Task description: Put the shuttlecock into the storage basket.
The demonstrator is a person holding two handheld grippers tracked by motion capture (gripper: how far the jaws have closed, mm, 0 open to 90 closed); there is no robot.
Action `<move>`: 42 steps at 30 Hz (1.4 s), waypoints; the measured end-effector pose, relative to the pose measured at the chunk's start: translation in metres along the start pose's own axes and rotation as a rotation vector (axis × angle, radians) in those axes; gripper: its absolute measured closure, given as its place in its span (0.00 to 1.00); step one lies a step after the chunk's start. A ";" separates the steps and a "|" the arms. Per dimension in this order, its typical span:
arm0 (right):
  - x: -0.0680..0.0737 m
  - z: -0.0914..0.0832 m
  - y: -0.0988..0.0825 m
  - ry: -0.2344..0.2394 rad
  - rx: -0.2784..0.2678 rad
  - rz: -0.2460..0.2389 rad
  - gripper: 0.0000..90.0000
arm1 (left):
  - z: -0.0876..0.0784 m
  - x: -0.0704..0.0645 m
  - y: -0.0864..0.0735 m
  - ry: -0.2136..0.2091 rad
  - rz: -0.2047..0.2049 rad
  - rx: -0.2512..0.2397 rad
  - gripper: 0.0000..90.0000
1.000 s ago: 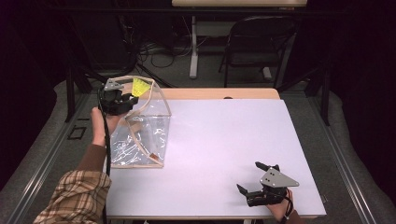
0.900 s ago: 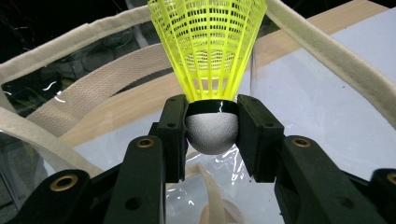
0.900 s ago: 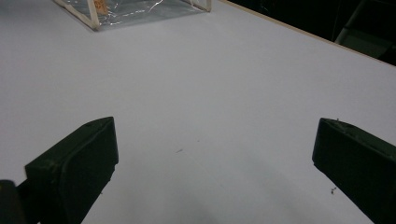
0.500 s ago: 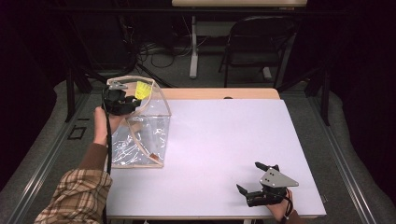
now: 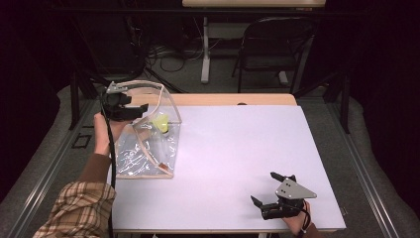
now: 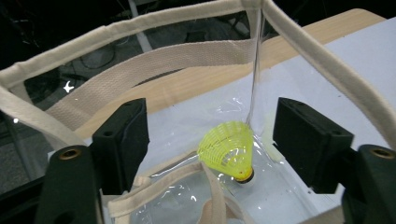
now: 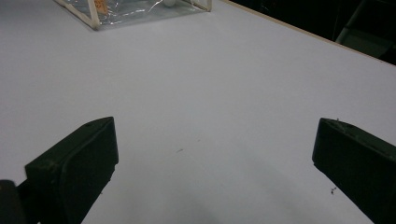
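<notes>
Both tools open: left tool (image 6: 212, 135) jaws just opened above shuttlecock (image 6: 229, 148), right tool (image 7: 215, 172) empty

A plaid sleeve (image 5: 74, 210) in brown, cream and red covers the left forearm. Each black gripper (image 5: 275, 194) has blocky matte jaws with brass-ringed screw holes behind them. A grey three-cornered plate (image 5: 293, 188) tops the right one; a black cable (image 5: 113, 168) trails from the left.
</notes>
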State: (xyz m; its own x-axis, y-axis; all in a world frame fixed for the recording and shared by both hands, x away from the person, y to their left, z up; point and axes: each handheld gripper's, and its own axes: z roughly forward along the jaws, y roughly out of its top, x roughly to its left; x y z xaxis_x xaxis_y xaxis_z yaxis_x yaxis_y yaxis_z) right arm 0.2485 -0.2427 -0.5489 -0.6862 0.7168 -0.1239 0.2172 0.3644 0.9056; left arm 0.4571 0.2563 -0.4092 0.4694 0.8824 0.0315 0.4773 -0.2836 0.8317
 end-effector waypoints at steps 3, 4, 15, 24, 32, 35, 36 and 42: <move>0.000 0.000 0.000 -0.001 0.001 0.000 0.00 | -0.007 0.000 0.000 0.013 -0.004 -0.009 0.25; 0.000 0.000 0.000 -0.001 0.000 -0.001 0.00 | -0.009 -0.001 0.000 0.013 -0.001 -0.012 0.24; 0.001 0.000 0.000 0.001 -0.004 -0.002 0.00 | -0.032 -0.012 -0.004 0.013 0.025 -0.053 0.14; 0.002 0.000 0.001 0.001 -0.001 -0.005 0.00 | -0.046 -0.021 -0.013 0.009 0.040 -0.063 0.07; 0.001 0.000 0.001 0.001 -0.001 -0.004 0.00 | -0.060 -0.034 -0.024 0.004 0.057 -0.082 0.03; 0.002 0.000 0.001 0.000 -0.002 -0.004 0.00 | -0.065 -0.039 -0.029 0.001 0.061 -0.094 0.02; 0.002 0.000 0.001 0.001 -0.001 -0.003 0.00 | -0.067 -0.041 -0.031 0.000 0.064 -0.096 0.01; 0.002 0.000 0.001 0.000 -0.001 -0.002 0.00 | -0.075 -0.049 -0.041 0.000 0.071 -0.111 0.00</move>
State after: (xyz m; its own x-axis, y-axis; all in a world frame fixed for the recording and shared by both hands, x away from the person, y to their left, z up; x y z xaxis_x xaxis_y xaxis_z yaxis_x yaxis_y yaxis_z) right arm 0.2475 -0.2411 -0.5484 -0.6867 0.7160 -0.1257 0.2148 0.3651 0.9058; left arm 0.3588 0.2534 -0.4033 0.4989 0.8617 0.0930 0.3574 -0.3024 0.8836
